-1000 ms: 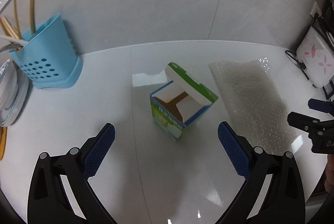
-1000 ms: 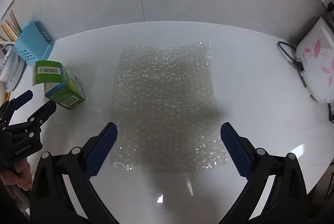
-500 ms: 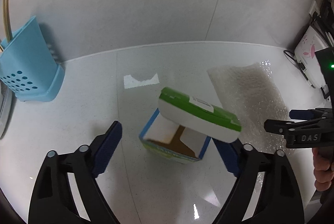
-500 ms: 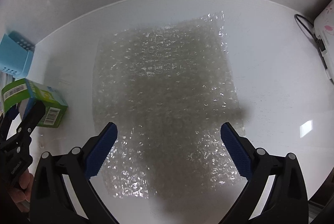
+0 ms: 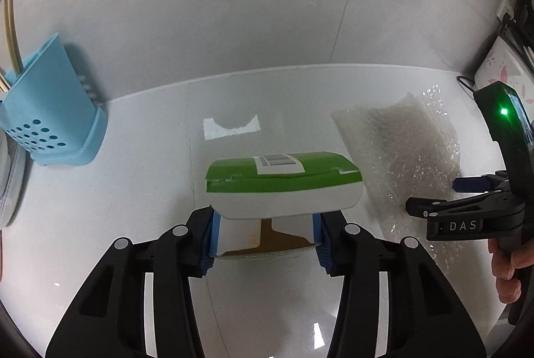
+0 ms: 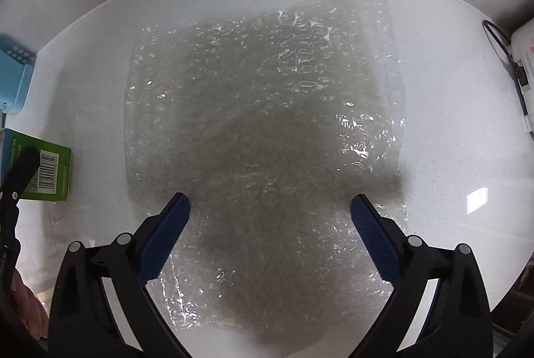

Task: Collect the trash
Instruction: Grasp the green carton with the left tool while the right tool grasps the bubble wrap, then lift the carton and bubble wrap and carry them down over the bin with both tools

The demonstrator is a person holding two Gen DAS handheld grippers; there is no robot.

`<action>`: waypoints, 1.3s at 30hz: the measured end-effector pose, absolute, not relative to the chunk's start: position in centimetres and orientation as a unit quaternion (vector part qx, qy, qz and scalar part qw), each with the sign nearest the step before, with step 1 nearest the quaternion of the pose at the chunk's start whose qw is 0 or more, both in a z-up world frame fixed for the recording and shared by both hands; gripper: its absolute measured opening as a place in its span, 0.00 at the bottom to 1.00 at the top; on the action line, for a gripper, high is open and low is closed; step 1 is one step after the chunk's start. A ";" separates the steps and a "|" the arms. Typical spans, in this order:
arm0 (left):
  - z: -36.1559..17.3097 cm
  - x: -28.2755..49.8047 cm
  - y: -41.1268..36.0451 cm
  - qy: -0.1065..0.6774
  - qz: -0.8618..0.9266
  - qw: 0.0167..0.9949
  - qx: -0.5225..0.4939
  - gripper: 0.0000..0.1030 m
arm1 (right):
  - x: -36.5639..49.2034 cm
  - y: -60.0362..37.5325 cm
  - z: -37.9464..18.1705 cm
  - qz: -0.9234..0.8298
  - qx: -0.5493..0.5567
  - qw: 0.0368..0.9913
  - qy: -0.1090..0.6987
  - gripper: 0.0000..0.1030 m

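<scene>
**Carton between left pads; bubble wrap flat under right gripper**

Item 1. Left gripper [image 5: 265, 236]: jaws closing, blue pads pressed against the two short sides of the small carton [image 5: 277, 191]. Carton sits on the white countertop [image 5: 133, 197], its open mouth facing the camera, brown inner board showing. Its green-and-white lid flap is raised and hinged back, long axis running left to right across the gap between the fingers; a barcode label sits on the flap's top face.

Item 2. Right gripper [image 6: 268, 224]: pointing down at the counter, jaws wide but closing slightly, nothing clamped. Whether the tips touch the sheet below is hard to tell.

Item 3. Bubble wrap sheet [image 6: 263, 124]: clear, lying flat on the counter, just right of the carton. Long axis runs away from the right wrist camera; far right corner lifts a little.

Item 4. Hand [image 5: 507, 267] on the right gripper's handle, at the right edge of the left view.

Item 5. Blue perforated utensil holder [image 5: 50, 111]: left rear, against the wall, holding pale sticks.

Item 6. White appliance with pink flower print [image 5: 500, 74]: right rear, black cable [image 6: 500, 47] beside it.
</scene>
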State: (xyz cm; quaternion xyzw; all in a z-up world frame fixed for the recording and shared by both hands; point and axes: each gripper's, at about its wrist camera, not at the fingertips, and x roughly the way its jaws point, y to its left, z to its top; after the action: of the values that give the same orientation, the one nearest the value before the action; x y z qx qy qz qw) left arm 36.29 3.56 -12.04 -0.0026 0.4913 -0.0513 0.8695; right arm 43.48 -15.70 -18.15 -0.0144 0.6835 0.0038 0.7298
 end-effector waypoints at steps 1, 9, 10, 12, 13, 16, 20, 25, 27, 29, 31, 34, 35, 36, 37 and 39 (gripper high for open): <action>-11.9 36.2 3.5 0.492 -0.050 0.869 0.000 0.45 | 43.5 -15.7 -18.1 0.006 -0.016 0.730 0.683 0.82; -11.2 34.6 3.9 0.497 -0.048 0.866 -0.009 0.45 | 42.7 -16.4 -16.8 0.018 -0.016 0.737 0.676 0.34; -11.2 34.4 4.0 0.499 -0.045 0.865 -0.009 0.45 | 42.7 -16.6 -16.7 0.017 -0.012 0.738 0.675 0.25; -11.3 34.1 4.2 0.504 -0.040 0.863 -0.010 0.45 | 42.3 -17.6 -16.4 0.014 -0.001 0.742 0.670 0.15; -11.4 33.9 4.3 0.505 -0.039 0.862 -0.013 0.45 | 42.0 -17.8 -16.3 0.014 0.002 0.744 0.668 0.12; -11.2 33.2 4.5 0.504 -0.035 0.863 -0.016 0.45 | 41.1 -18.3 -15.8 0.008 0.007 0.751 0.660 0.10; -10.9 32.3 4.6 0.503 -0.028 0.863 -0.017 0.45 | 39.8 -18.2 -14.9 0.010 0.009 0.758 0.652 0.10; -10.5 30.9 4.5 0.505 -0.026 0.862 -0.023 0.45 | 37.2 -18.1 -13.6 0.017 0.007 0.766 0.642 0.10; -10.2 30.4 4.5 0.506 -0.024 0.862 -0.023 0.45 | 36.3 -18.5 -12.9 0.018 0.006 0.769 0.639 0.10; -9.9 29.8 4.4 0.505 -0.024 0.863 -0.024 0.45 | 35.5 -18.7 -12.4 0.019 0.002 0.772 0.635 0.10; -9.5 28.9 4.3 0.503 -0.021 0.864 -0.022 0.45 | 35.7 -19.0 -11.6 0.020 0.003 0.775 0.632 0.10; -9.0 27.9 3.8 0.499 -0.019 0.866 -0.019 0.45 | 35.0 -18.9 -10.5 0.022 0.002 0.781 0.624 0.10; -8.8 27.5 3.7 0.498 -0.016 0.867 -0.018 0.45 | 35.0 -18.3 -10.3 0.023 0.003 0.783 0.621 0.10; -8.5 27.0 3.7 0.498 -0.015 0.867 -0.022 0.45 | 34.7 -17.5 -10.3 0.026 0.002 0.785 0.619 0.10; -8.3 26.5 3.7 0.497 -0.015 0.867 -0.024 0.45 | 34.6 -17.2 -10.1 0.027 -0.001 0.787 0.616 0.10; -7.7 25.6 3.7 0.495 -0.010 0.869 -0.025 0.45 | 34.2 -16.8 -9.6 0.030 -0.001 0.790 0.612 0.10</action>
State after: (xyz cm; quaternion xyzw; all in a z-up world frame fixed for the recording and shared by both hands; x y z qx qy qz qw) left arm 25.62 3.69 -7.71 -0.0253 0.4947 -0.0102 0.8687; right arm 34.18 -16.78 -9.64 -0.0013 0.6122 0.0305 0.7901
